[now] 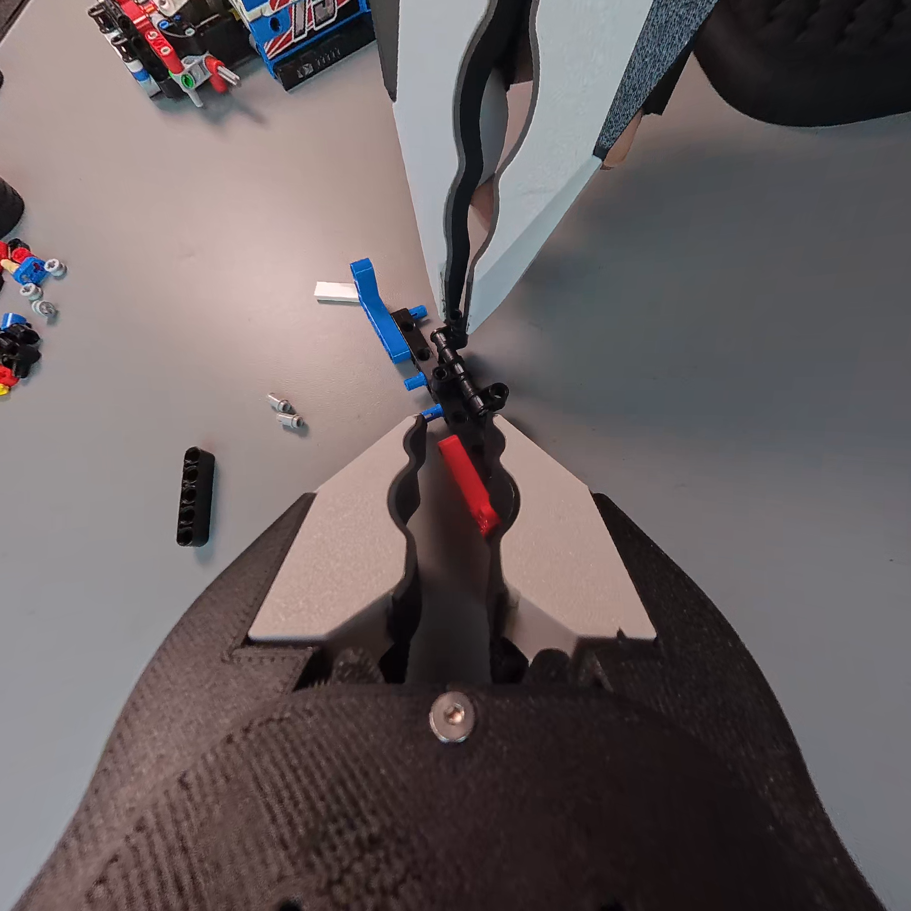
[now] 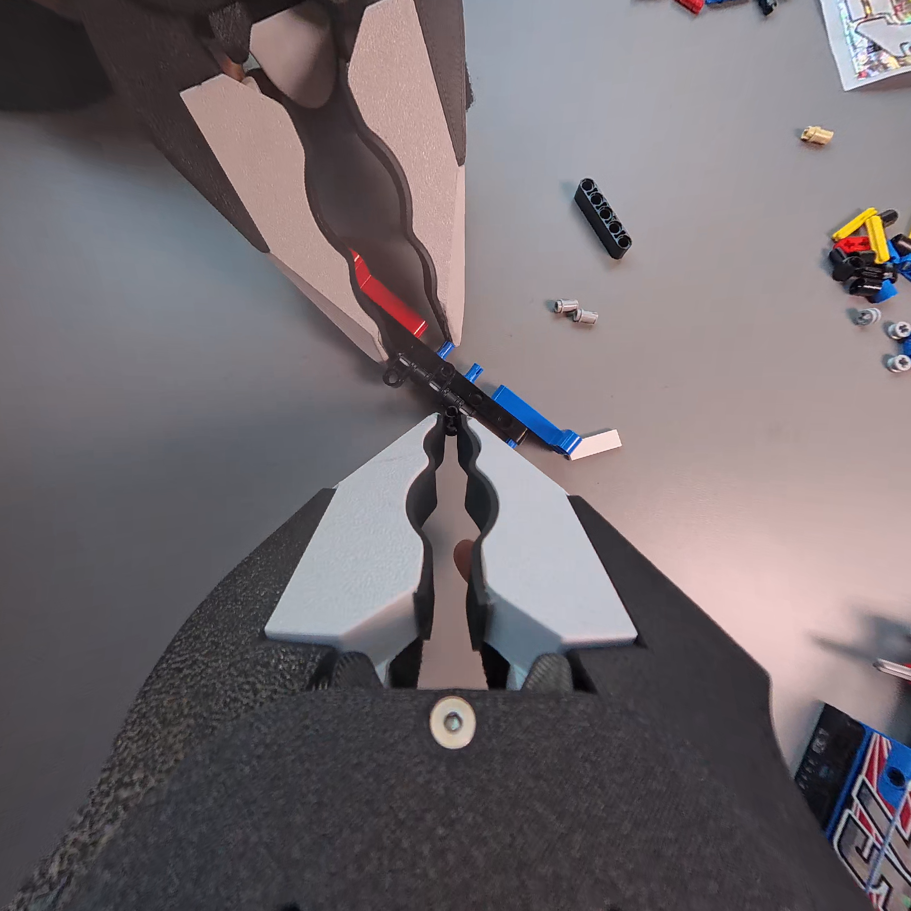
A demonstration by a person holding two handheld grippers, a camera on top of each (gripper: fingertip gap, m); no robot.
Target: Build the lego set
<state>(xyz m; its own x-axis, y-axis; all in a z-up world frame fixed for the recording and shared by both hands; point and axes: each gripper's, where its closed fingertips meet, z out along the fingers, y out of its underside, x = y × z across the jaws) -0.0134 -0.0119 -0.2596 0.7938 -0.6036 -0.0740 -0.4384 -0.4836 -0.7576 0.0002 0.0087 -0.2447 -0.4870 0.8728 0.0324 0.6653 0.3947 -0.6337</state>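
My left gripper [image 1: 456,421] is shut on a small sub-assembly [image 1: 446,389]: a black beam with blue pins, a red piece [image 1: 466,478] lying between the fingers, and a blue curved panel [image 1: 377,315] at the far end, just above the grey table. My right gripper [image 2: 449,424] is shut on a small black connector [image 2: 451,411] at the beam's side. In the left wrist view the right gripper [image 1: 456,315] comes in from the top. In the right wrist view the left gripper [image 2: 419,347] comes in from above, with the red piece [image 2: 389,300] and the blue panel [image 2: 532,419] showing.
A black five-hole beam [image 1: 195,495], two grey pins [image 1: 286,411] and a white tile [image 1: 335,292] lie to the left. A pile of small parts [image 1: 24,305] is at the left edge. A partly built blue car model [image 1: 296,39] stands far left. A printed sheet [image 2: 872,39] lies nearby. Only a small space, under 4 cm, lies between the two pairs of fingers. The white tile [image 1: 335,292] sits 6 centimetres or so from the ends of my right fingers. The right camera catches it too, in the right wrist view [image 2: 594,438].
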